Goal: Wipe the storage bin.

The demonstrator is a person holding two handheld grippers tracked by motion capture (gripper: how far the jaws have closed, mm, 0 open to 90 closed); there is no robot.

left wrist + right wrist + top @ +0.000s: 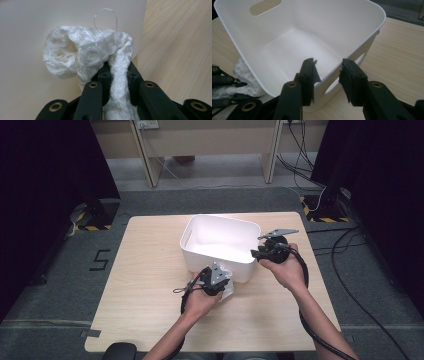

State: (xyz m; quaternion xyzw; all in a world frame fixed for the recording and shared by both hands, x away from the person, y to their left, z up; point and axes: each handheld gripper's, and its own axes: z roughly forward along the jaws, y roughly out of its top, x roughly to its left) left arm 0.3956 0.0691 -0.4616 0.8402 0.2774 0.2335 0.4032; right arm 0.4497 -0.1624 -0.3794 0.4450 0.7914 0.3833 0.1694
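Pinching white mesh bundle (82,55), left gripper (117,75), beside unlabelled white bin (220,240)

A single readable mark: a large black numeral "5" (99,259) on the grey floor (60,285), just left of the wooden table's (150,270) left edge, about level with the table's middle. No other text, label, brand or sign can be read on the table or anything upon it.
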